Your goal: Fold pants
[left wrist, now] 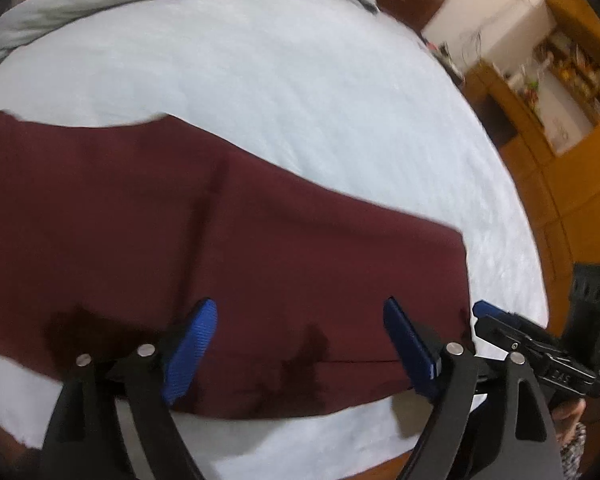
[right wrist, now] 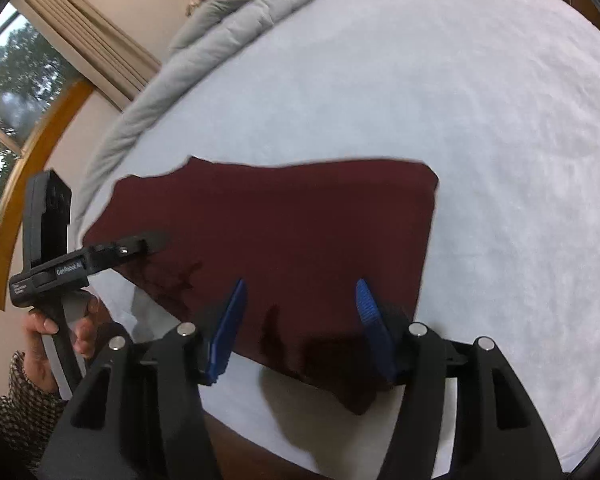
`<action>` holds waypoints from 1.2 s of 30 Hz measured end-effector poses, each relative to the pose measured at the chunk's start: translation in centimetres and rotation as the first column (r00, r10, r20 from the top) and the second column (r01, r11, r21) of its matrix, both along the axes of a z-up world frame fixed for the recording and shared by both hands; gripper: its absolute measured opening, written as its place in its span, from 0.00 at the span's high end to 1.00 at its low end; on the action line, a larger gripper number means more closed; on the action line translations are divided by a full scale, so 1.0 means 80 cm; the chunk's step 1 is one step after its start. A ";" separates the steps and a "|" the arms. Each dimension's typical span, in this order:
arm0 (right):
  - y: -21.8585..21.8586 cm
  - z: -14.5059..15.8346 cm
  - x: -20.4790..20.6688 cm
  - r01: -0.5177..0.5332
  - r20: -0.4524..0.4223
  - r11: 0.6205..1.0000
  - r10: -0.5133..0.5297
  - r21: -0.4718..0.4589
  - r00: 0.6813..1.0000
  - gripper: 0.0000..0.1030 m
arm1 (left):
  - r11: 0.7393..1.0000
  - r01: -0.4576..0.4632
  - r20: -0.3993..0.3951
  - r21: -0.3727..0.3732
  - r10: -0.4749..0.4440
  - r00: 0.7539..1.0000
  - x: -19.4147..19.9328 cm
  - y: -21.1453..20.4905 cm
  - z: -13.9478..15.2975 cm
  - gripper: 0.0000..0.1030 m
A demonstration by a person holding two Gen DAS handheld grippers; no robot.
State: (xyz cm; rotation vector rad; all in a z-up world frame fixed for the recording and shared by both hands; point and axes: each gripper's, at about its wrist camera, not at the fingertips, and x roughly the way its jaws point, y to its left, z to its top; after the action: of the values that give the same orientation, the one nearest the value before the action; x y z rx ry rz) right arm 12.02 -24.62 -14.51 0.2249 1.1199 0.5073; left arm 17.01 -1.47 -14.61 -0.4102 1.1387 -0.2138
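Left wrist view: pants (left wrist: 260, 240) lie folded on the bed (left wrist: 300, 60).
Left tool (left wrist: 300, 312): wide open, empty.
Right tool (right wrist: 300, 284): open, empty.
Remaining: perhaps another fold.

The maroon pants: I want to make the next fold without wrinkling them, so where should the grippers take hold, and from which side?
Judging by the flat, folded maroon pants on the white bedsheet, grip the near edge at its two corners, coming from the near side of the bed. Both the left gripper and right gripper hover open there, so pinching that edge and carrying it toward the far edge looks easiest.
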 end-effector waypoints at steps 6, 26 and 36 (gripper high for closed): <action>0.026 0.004 0.002 -0.039 0.014 0.999 0.039 0.000 0.999 0.42 | 0.964 -0.265 -0.044 0.012 0.265 0.963 -0.042 0.125 0.006 0.04; 0.068 -0.046 0.016 -0.060 -0.066 0.997 0.057 -0.041 0.996 0.40 | 0.663 -0.707 -0.164 -0.244 0.690 0.705 -0.096 0.359 -0.080 0.04; 0.067 -0.048 0.016 -0.061 -0.060 0.997 0.059 -0.044 0.996 0.38 | 0.683 -0.671 -0.153 -0.289 0.659 0.736 -0.068 0.358 -0.072 0.07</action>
State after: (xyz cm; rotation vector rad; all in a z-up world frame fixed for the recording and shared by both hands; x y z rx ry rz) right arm 13.27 -19.28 -18.37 0.1673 1.1971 0.5306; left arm 11.59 27.13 -20.36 -1.1095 0.9169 0.2628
